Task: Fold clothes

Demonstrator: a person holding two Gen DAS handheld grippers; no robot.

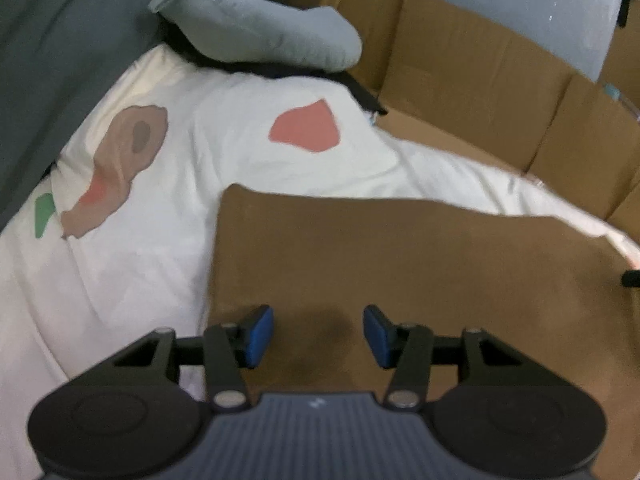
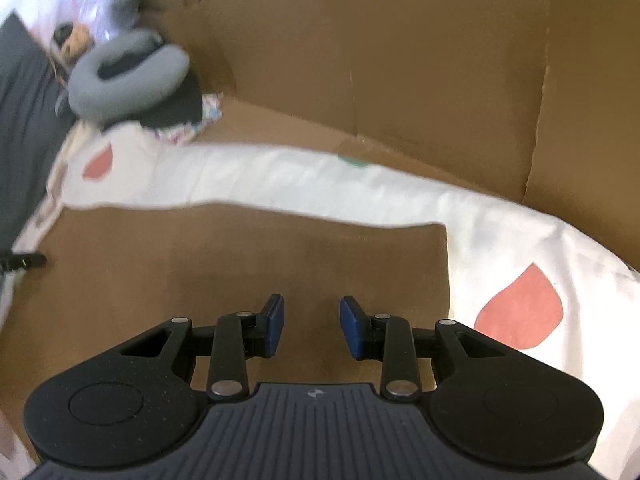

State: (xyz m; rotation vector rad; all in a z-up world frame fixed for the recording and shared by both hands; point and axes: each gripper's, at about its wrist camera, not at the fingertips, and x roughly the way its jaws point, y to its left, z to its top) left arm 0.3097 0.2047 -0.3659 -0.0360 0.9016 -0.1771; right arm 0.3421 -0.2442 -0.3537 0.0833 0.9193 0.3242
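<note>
White cloth garment with printed pink, brown and green patches: one, spread flat. One brown cardboard sheet lies on it. Left gripper and right gripper hover above the sheet, both apart, empty.

Counts only.

- Grippers: two, the left gripper and the right gripper. Each has two blue pads, so four pads in all.
- White garment: one, spread flat.
- Board: one brown cardboard sheet lying on the garment.
- Printed patches on the garment, left view: two red ones, the larger at; one tan; one green. Right view: two red patches and one small green mark.
- Neck pillow: one, grey.
- Dark cloth: one, along the left edge.
- Cardboard walls: count unclear; several panels joined at creases.
</note>
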